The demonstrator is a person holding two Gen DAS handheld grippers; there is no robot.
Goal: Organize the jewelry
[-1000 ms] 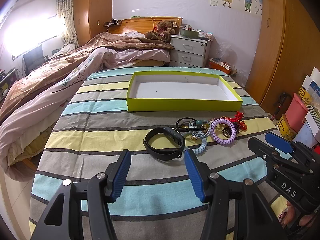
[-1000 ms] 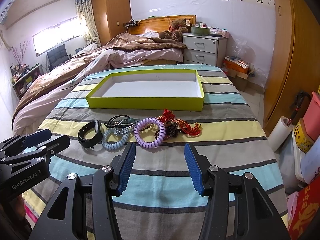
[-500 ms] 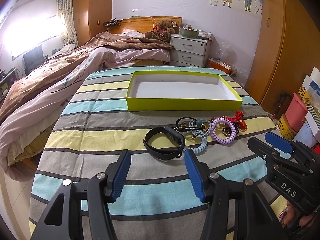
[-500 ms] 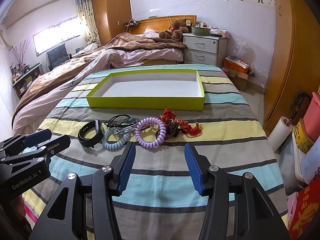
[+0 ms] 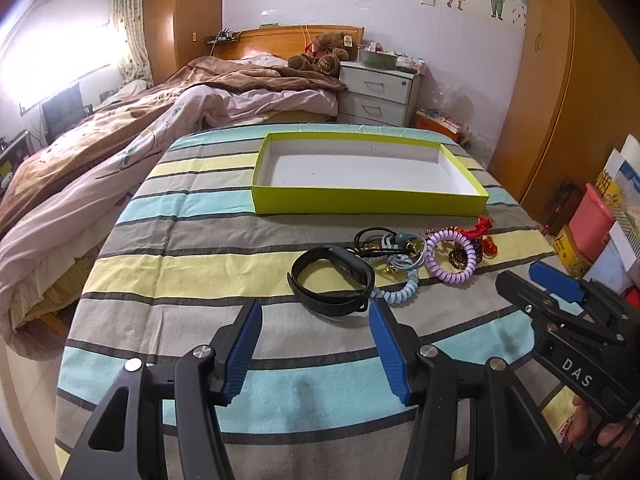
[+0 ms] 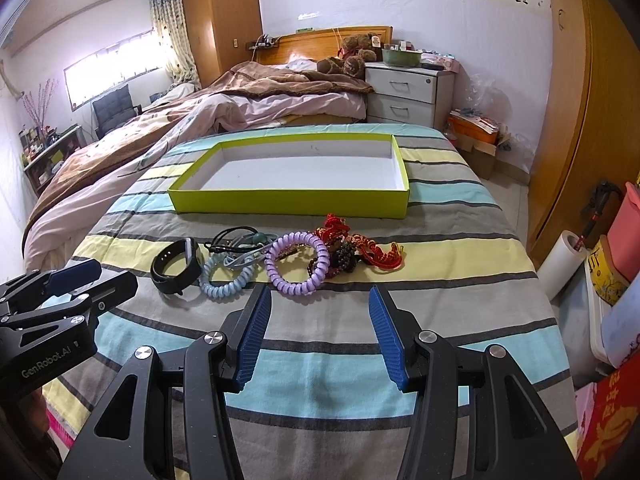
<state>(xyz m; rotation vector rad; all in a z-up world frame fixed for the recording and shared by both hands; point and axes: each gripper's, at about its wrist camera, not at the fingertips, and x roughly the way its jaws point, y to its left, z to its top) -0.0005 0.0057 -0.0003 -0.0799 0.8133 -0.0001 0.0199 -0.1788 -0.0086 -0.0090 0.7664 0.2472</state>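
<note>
Nearest, the left tool (image 5: pixel 315 342) hangs over the striped tabletop (image 5: pixel 192 280) with its blue pads spread wide and nothing between them. The right tool (image 6: pixel 320 328) is likewise wide apart and holds nothing.

Just beyond the pads the jewelry lies in a row running left to right across the stripes. At the left end is a black band (image 5: pixel 330 280), curled into a loop that lies flat. Next comes a pale blue coil (image 6: pixel 226 278), touching the band, with dark cords (image 6: pixel 236 238) tangled behind it. A purple coil (image 6: pixel 298 266) follows, then dark beads (image 6: pixel 344 258) and a red knot (image 6: pixel 372 250) at the right end.

Farther off sits the green tray (image 6: pixel 288 202), its long axis parallel to the row, white floor bare.
</note>
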